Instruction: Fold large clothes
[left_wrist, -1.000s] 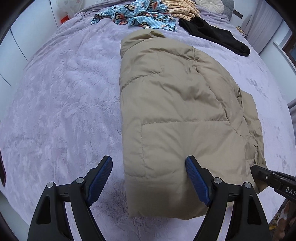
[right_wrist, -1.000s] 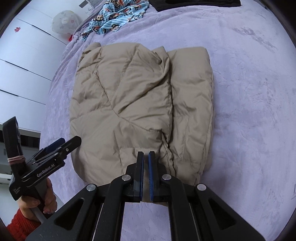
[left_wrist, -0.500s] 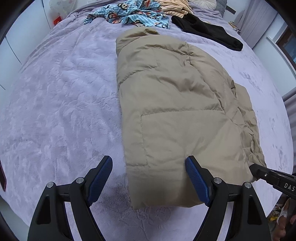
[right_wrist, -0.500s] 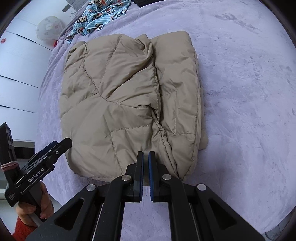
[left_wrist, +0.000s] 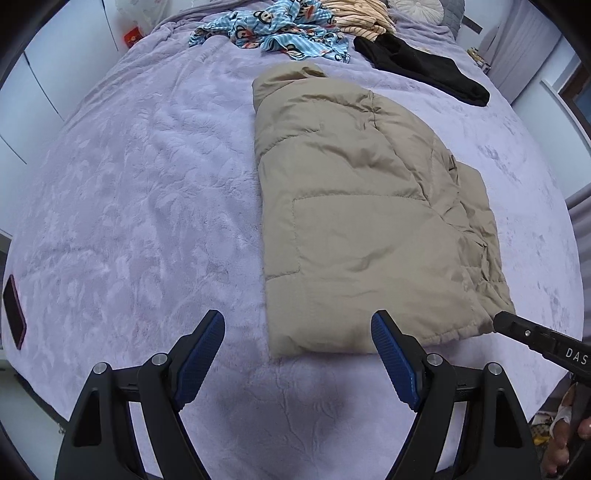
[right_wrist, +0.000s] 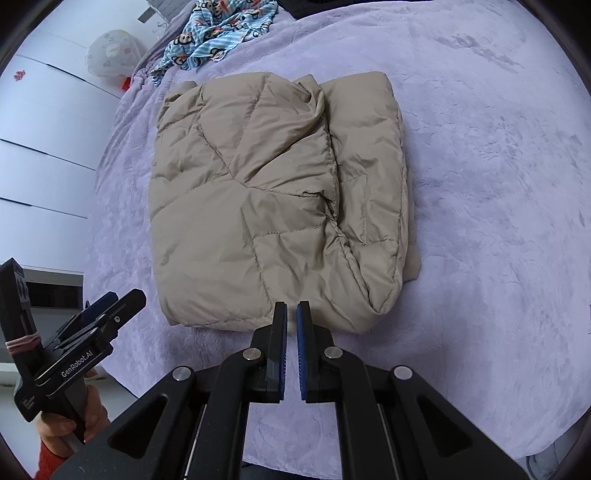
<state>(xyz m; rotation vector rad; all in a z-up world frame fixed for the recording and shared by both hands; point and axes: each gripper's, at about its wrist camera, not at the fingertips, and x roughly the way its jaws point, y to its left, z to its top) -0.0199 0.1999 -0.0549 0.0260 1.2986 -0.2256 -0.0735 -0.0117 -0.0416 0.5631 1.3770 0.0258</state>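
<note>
Two blue-padded fingers of the left gripper (left_wrist: 298, 354) stand wide apart with nothing between them; in the left wrist view the folded tan puffer jacket (left_wrist: 362, 221) lies just ahead and to their right on the lilac bedspread (left_wrist: 147, 192). In the right wrist view the right gripper (right_wrist: 291, 328) has its jaws together, empty, directly before the jacket's near edge.
</note>
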